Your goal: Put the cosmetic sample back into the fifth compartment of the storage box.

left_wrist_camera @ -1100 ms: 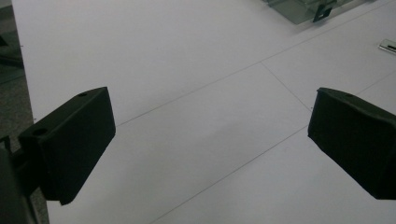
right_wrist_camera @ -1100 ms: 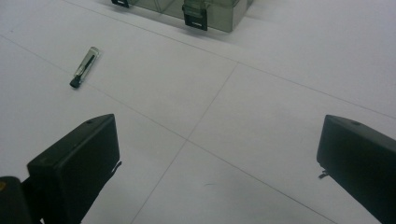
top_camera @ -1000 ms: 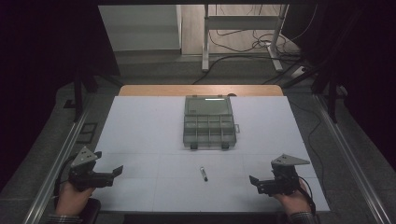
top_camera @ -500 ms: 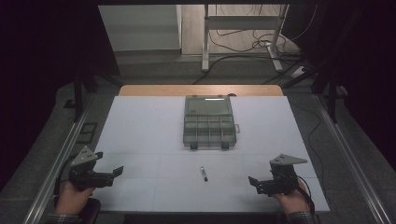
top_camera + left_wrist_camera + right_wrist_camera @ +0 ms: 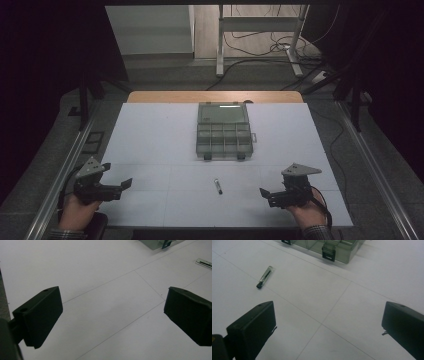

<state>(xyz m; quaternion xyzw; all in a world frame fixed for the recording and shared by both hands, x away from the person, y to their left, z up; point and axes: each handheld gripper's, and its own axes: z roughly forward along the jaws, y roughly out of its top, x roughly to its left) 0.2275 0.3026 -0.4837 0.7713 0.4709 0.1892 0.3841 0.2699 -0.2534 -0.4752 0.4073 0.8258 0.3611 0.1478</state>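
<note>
A grey see-through compartment box (image 5: pixel 223 131) lies shut at the middle of the white table; its latched front edge (image 5: pixel 329 247) and a corner (image 5: pixel 156 243) are seen from the gripper views. A small clear tube with a black cap (image 5: pixel 218 186) lies on the table in front of it, up to the left in the right gripper view (image 5: pixel 264 277) and at the far right in the left gripper view (image 5: pixel 205 263). My left gripper (image 5: pixel 117 176) (image 5: pixel 112 315) is open at the near left. My right gripper (image 5: pixel 266 196) (image 5: pixel 327 330) is open at the near right. Both hold nothing.
The white table top (image 5: pixel 165 145) has thin seam lines and a wooden strip (image 5: pixel 215 97) at its far edge. Metal rails (image 5: pixel 70 160) run along both sides. Beyond the table stand a desk frame and cables (image 5: pixel 260 45) on the floor.
</note>
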